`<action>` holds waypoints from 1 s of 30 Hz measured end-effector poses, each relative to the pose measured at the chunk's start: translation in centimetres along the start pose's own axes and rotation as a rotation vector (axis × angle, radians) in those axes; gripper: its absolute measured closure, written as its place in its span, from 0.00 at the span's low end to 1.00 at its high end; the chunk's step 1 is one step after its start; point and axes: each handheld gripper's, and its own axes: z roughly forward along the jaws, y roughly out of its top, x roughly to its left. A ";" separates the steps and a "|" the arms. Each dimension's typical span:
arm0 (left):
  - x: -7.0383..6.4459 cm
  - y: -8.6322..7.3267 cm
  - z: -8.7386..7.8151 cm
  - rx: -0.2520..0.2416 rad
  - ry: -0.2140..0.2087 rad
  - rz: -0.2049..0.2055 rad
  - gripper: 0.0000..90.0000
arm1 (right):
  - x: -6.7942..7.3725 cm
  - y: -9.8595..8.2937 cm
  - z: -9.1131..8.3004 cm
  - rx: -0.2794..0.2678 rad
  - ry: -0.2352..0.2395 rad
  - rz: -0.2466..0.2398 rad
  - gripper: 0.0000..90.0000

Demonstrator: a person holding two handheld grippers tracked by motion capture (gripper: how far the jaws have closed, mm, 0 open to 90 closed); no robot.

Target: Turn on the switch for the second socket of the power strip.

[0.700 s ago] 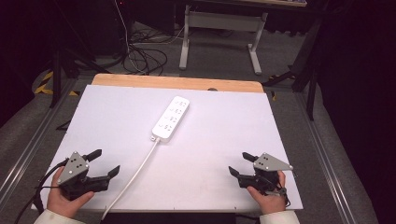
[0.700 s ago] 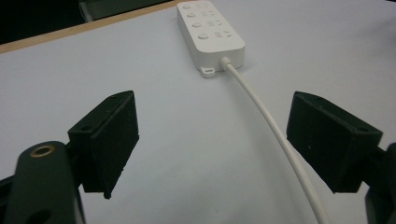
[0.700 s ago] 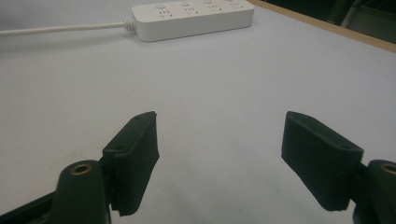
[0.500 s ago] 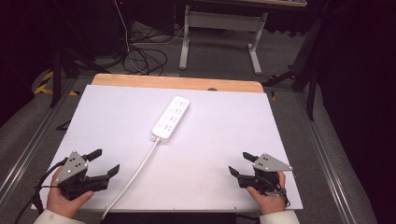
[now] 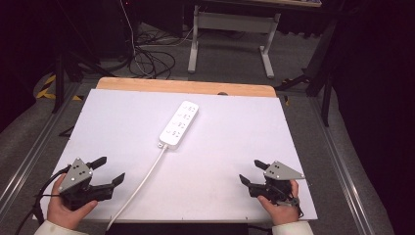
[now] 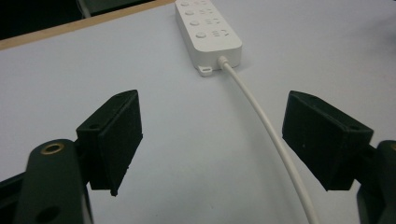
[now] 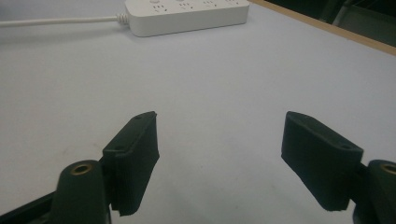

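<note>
Lying mid-table: white power strip, cord trailing; both hand-held grippers spread, empty.

The high view is looking forward and down from above the person's side, taking in the whole white desk and the floor beyond it. The left gripper view is riding low and close over the desk, looking along its tongs toward the power strip. The right gripper view is sitting just as low, facing across the desk. All three are sharing the power strip and its cord.
</note>
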 end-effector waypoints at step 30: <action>1.1 6.3 2.1 0.120 -0.001 -0.016 0.34 | 0.1 -0.1 0.4 0.021 0.015 0.008 0.32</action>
